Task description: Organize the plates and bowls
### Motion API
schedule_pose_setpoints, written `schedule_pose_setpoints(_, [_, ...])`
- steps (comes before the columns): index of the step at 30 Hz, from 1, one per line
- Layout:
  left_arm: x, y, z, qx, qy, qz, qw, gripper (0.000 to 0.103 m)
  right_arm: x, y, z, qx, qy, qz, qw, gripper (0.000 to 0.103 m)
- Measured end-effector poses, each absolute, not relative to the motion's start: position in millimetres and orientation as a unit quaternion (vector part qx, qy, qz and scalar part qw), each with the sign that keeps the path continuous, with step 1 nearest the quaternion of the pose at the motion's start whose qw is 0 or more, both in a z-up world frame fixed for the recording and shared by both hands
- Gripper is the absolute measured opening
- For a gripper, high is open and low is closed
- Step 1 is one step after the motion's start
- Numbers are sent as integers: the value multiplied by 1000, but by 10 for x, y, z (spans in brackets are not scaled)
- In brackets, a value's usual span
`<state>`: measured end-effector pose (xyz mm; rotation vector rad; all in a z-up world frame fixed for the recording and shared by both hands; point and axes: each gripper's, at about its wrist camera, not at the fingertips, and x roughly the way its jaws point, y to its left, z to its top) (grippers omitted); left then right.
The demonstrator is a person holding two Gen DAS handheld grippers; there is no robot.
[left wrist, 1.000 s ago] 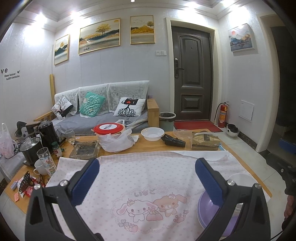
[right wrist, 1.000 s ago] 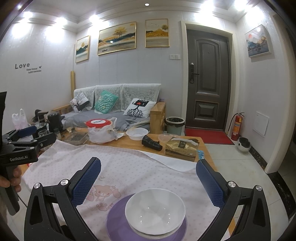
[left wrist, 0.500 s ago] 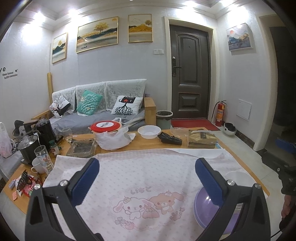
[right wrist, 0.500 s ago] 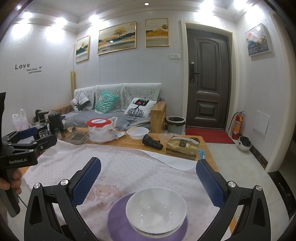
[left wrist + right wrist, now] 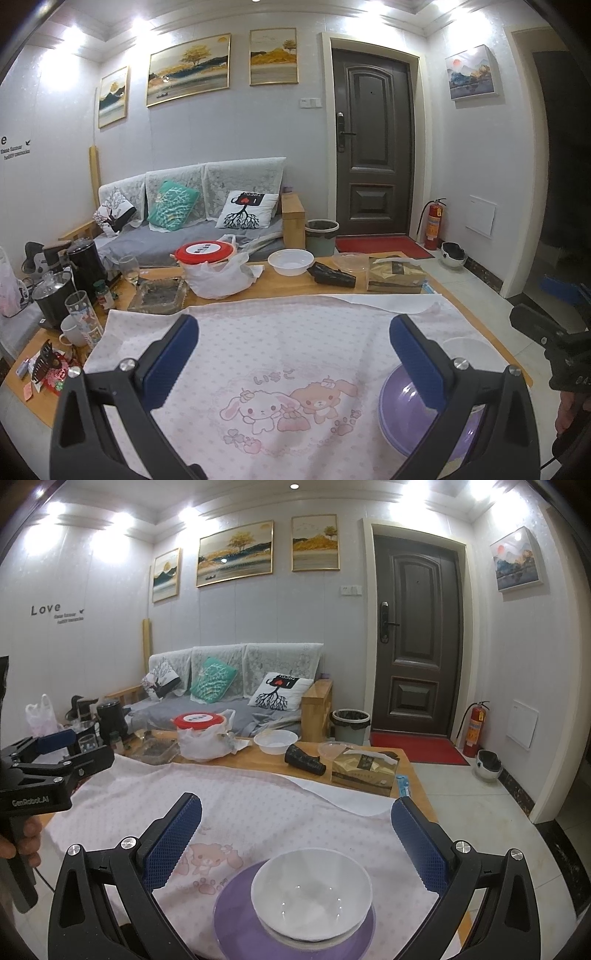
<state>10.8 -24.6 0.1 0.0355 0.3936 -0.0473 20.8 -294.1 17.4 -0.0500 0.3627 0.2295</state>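
Right gripper [image 5: 295,834]: fingers spread wide, nothing held. A white bowl [image 5: 311,893] is seen just below the gap, at 6 o'clock in the right wrist view, seated on a purple plate [image 5: 236,923]. The plate is laid on a pink printed cloth [image 5: 258,805] spread over the wooden counter [image 5: 258,762].

Left gripper [image 5: 293,354]: fingers also spread wide, empty, held above the cloth's cartoon print. In the left wrist view the purple plate [image 5: 395,406] is found at 4 o'clock, partly hidden behind the right-side finger [image 5: 417,365]; a white rim is seen beyond it, likely the bowl.

Farther back on the counter, at 12 o'clock: a second white bowl [image 5: 276,740], a red-lidded container in a plastic bag [image 5: 199,720], a tissue box [image 5: 364,770], and a black object [image 5: 304,764] lying between bowl and box. Glasses and kettles are grouped at 9 o'clock.
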Motion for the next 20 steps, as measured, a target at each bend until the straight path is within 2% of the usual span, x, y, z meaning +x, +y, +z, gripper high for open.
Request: schedule_pose_setpoints(20, [38,-303,-12,24,203,-32,978,102,206,-2950,168,-24,181,115,976,102])
